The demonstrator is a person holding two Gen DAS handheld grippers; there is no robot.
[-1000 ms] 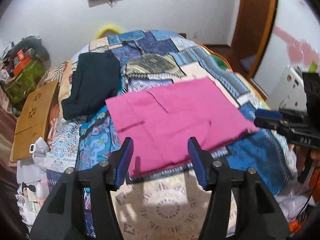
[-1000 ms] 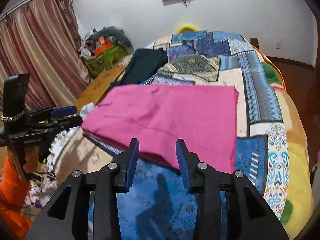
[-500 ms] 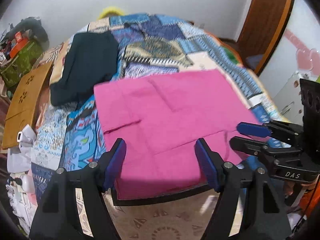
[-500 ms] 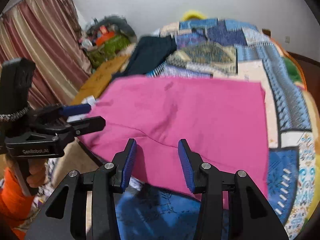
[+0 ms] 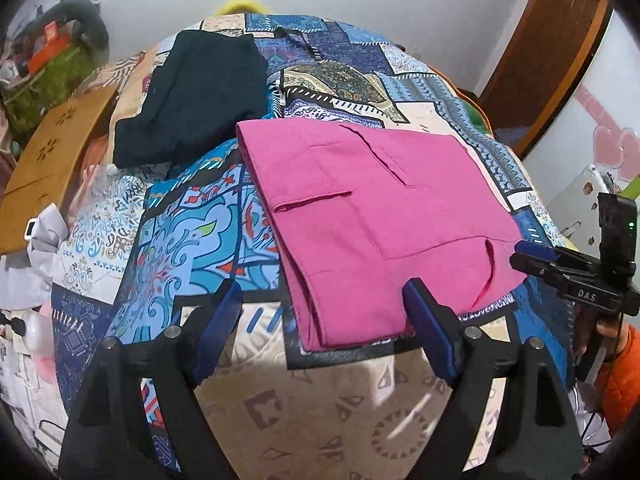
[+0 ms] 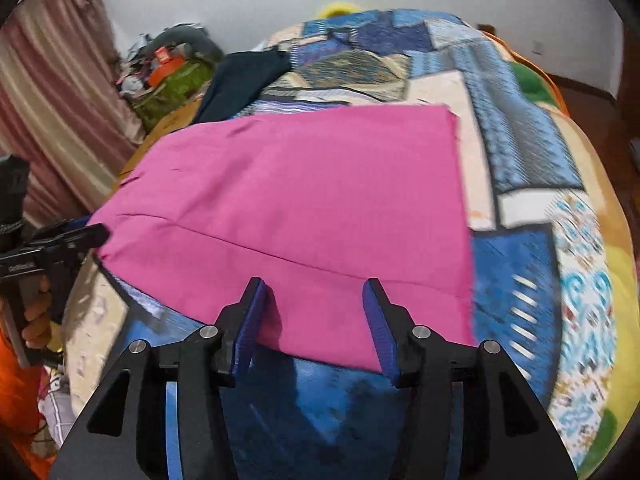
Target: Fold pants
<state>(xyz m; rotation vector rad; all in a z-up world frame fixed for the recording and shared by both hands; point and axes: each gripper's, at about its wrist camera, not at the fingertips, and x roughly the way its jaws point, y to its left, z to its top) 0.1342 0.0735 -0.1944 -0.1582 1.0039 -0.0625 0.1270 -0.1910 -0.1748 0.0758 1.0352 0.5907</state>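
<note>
Pink pants [image 5: 372,216] lie flat on a patchwork bedspread [image 5: 180,232], waist end with pocket slits showing in the left wrist view. My left gripper [image 5: 320,320] is open and empty, just above the pants' near corner. My right gripper [image 6: 314,316] is open, its fingers over the near edge of the pants [image 6: 304,200] without gripping it. The right gripper also shows at the pants' right edge in the left wrist view [image 5: 536,256], and the left one at the pants' left corner in the right wrist view [image 6: 80,236].
A folded dark garment [image 5: 192,92] lies on the bed behind the pants. A wooden board [image 5: 48,160] and clutter [image 5: 44,68] sit to the bed's left. A curtain [image 6: 52,92] hangs at left; a wooden door [image 5: 552,52] is at right.
Both grippers have moved forward and down toward the near edge of the pants. The right gripper's fingers now reach over the hem. The pants have not moved.
</note>
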